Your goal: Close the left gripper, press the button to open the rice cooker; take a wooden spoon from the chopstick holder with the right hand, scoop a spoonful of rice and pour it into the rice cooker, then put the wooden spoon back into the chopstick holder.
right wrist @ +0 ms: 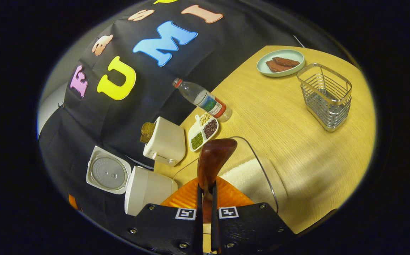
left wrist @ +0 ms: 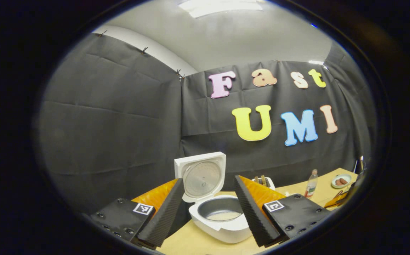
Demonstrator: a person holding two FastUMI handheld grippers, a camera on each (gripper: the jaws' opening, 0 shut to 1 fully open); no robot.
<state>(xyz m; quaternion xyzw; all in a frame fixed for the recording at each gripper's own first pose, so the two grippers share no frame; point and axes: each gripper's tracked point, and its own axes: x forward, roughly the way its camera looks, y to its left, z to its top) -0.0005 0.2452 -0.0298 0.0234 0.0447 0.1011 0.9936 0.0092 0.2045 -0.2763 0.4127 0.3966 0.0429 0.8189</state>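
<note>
The white rice cooker (left wrist: 222, 226) stands with its lid (left wrist: 201, 175) raised, and a thin layer of rice lies at the bottom of the inner pot (left wrist: 222, 209). My left gripper (left wrist: 208, 180) hovers open in front of it, one finger on each side of the pot. My right gripper (right wrist: 206, 193) is shut on the handle of the wooden spoon (right wrist: 214, 156). The spoon's bowl hangs over a clear glass bowl of rice (right wrist: 251, 173). I cannot tell if rice lies in the spoon. The wire chopstick holder (right wrist: 327, 95) stands at the far right. The cooker (right wrist: 144, 189) is to the left, lid (right wrist: 107, 174) up.
A white toaster (right wrist: 166, 143) with bread stands behind the cooker. Beside it lie a sectioned dish of beans (right wrist: 203, 131) and a plastic bottle (right wrist: 203, 99). A green plate (right wrist: 279, 63) with brown pieces sits at the far table edge. Toaster (left wrist: 263, 181) and bottle (left wrist: 311, 183) stand right of the cooker.
</note>
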